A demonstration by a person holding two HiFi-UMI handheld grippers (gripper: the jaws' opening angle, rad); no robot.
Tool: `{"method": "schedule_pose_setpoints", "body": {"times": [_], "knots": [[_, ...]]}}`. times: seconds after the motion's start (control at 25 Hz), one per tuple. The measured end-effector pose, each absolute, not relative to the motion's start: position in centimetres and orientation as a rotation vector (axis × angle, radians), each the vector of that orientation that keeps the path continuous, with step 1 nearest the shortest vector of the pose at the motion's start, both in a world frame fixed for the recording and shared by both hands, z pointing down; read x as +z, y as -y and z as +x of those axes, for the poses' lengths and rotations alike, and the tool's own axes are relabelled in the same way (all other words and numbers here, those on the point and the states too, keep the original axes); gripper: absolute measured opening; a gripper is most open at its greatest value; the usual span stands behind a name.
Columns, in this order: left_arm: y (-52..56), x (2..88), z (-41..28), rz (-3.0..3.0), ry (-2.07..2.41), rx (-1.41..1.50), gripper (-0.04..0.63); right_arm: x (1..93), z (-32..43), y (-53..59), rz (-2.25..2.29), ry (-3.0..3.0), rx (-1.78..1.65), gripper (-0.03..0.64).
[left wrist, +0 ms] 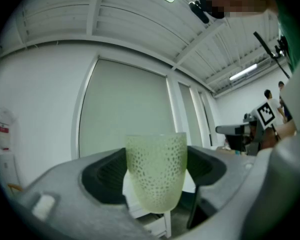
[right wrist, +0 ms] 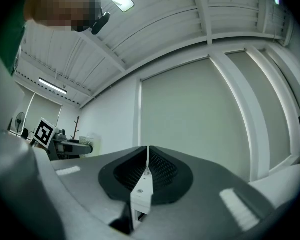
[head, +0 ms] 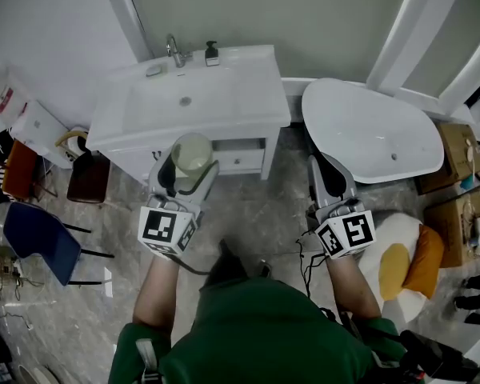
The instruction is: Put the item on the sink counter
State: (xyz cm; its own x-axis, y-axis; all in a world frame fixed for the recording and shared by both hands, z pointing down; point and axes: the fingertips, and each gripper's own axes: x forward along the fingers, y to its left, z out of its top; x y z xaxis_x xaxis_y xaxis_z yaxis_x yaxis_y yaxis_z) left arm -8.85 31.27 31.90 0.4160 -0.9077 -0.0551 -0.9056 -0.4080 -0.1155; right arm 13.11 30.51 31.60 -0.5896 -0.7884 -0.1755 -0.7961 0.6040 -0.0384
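Observation:
A pale green dimpled cup [head: 192, 157] is held upright in my left gripper [head: 189, 171], whose jaws are shut on its sides. In the left gripper view the cup [left wrist: 156, 170] fills the gap between the dark pads. It hangs just in front of the white sink counter [head: 256, 86], over the cabinet's front edge. My right gripper [head: 329, 176] is shut and holds nothing; it hovers to the right, near the bathtub. In the right gripper view the pads [right wrist: 160, 174] meet with no gap.
A faucet [head: 174, 50], a soap bottle [head: 212, 53] and a small dish [head: 154, 70] stand at the counter's back. A white bathtub [head: 372, 130] lies right. A blue chair [head: 36, 242] and brown stool [head: 88, 178] stand left, cardboard boxes [head: 460, 154] far right.

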Motion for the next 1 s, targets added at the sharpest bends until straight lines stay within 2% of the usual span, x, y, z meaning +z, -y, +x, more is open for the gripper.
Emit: {"method": "schedule_pose_setpoints", "body": {"times": [1.0], "knots": [[-7.1,36.7,-16.9,-2.7,-1.501,-0.02,0.364,33.5,5.5,-9.0,-1.538,-2.699,0.033,0.012]]}}
